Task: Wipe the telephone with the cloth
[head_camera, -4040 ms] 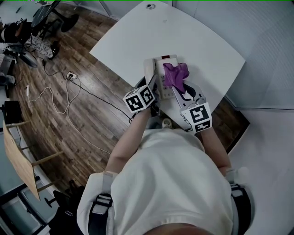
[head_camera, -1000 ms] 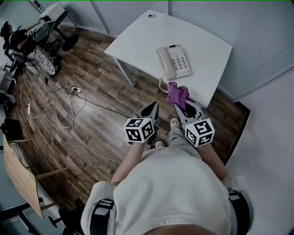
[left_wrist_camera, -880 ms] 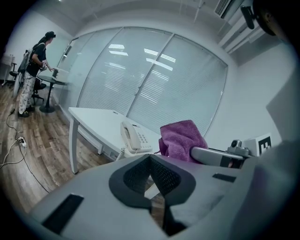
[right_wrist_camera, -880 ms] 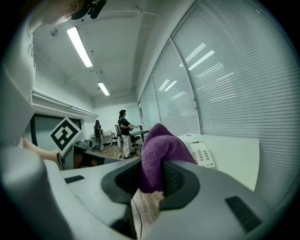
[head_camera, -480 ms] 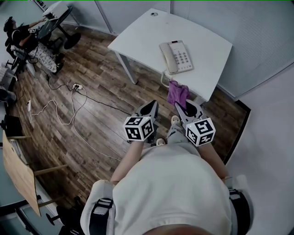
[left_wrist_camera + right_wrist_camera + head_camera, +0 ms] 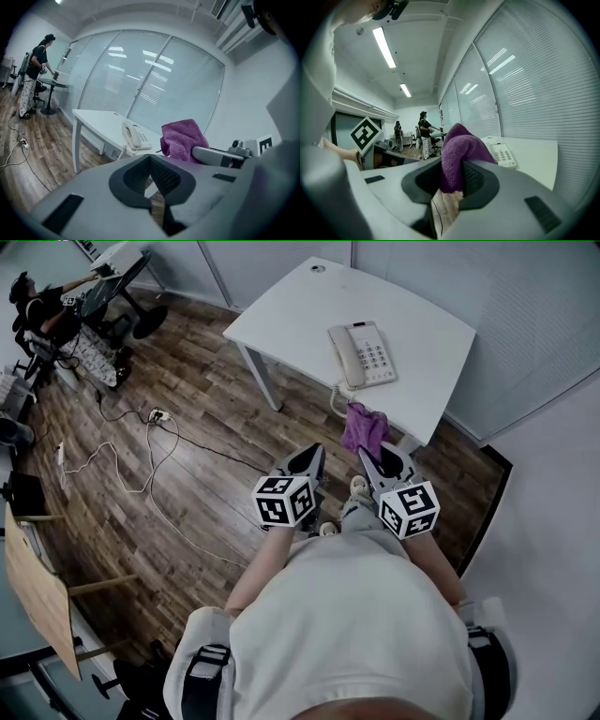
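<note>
A cream telephone [image 6: 364, 354] rests on the white table [image 6: 291, 310], handset along its left side; it also shows as a telephone [image 6: 135, 137] and a telephone [image 6: 503, 154] in the two gripper views. My right gripper [image 6: 373, 457] is shut on a purple cloth [image 6: 364, 428], held off the table in front of its near edge. The cloth [image 6: 458, 157] bulges up between the jaws. My left gripper [image 6: 307, 458] is shut and holds nothing, beside the right one over the floor. The cloth [image 6: 183, 139] shows to its right.
A wooden floor [image 6: 187, 427] lies under me, with a loose cable [image 6: 122, 460] and a plug strip at left. Glass walls with blinds [image 6: 154, 89] stand behind the table. A person [image 6: 35, 70] stands at a small round table far left. A wooden desk edge [image 6: 37, 587] sits lower left.
Four seconds ago both grippers were at the telephone, with the cloth on it. Both now hang back from the table with the cloth lifted away. Over the last second little has shifted.
</note>
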Motion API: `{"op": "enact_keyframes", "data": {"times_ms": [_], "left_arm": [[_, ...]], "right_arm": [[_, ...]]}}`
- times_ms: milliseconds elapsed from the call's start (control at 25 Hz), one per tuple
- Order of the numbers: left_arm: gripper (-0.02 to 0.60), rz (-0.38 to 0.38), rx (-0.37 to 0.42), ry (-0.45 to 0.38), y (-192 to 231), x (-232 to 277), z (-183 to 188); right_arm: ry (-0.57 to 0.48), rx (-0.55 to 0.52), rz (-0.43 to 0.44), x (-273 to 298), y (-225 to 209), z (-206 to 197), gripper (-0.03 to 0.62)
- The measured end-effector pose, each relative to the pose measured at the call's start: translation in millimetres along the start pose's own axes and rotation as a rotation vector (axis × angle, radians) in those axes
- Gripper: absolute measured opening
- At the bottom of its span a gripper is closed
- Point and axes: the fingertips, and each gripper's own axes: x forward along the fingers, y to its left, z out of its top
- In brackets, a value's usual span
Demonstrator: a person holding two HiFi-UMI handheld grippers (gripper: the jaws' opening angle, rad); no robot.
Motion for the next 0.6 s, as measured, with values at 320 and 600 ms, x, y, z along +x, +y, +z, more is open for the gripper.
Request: {"op": "enact_keyframes", "data": {"times_ms": [320,600], "left_arm": [[0.02,0.0,-0.004,-0.003,1.4,1.2,0.8],[0.02,-0.006,-0.029,-0.001,4.7,0.0,2.4]], "right_arm": [[0.01,-0.008,0.014,2.9,3.0,-2.1,0.095],[0.006,-0.012,0.009,3.9,3.3,2.6,0.095]]}}
